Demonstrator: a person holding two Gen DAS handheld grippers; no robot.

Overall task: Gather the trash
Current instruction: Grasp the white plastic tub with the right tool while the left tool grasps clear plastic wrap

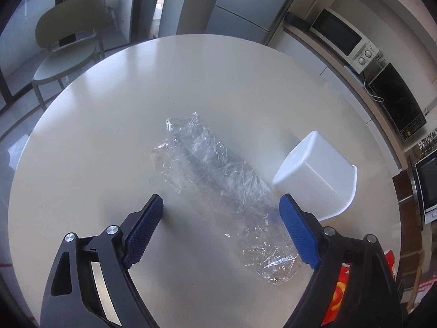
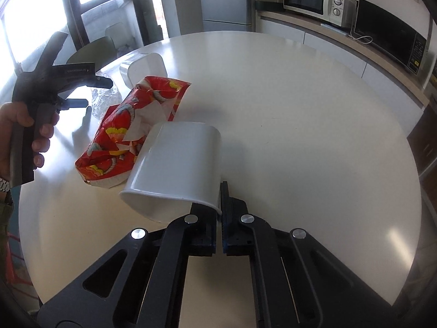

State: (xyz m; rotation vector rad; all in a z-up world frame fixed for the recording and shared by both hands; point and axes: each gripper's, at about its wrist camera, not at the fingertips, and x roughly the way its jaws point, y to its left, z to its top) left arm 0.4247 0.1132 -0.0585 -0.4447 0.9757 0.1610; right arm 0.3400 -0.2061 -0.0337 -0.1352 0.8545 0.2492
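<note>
Hiding behind right gripper [image 2: 220,205] fingers: white bin [image 2: 177,169] rim, pinched.

The table [image 1: 109,109] is smooth and faintly glossy. On it lies crinkled clear film [image 1: 218,186] — shiny, see-through. Beside that, a white bin [image 2: 177,164] of smooth plastic, and a glossy red wrapper [image 2: 123,125] — creased foil-like stuff.

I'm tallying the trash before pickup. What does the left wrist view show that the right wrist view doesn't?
Only the left wrist view: the full clear plastic wrap between the open left gripper.
Only the right wrist view: the whole red wrapper, and the right gripper shut on a white bin.
Both: the second white bin, the round table, the microwave.
</note>
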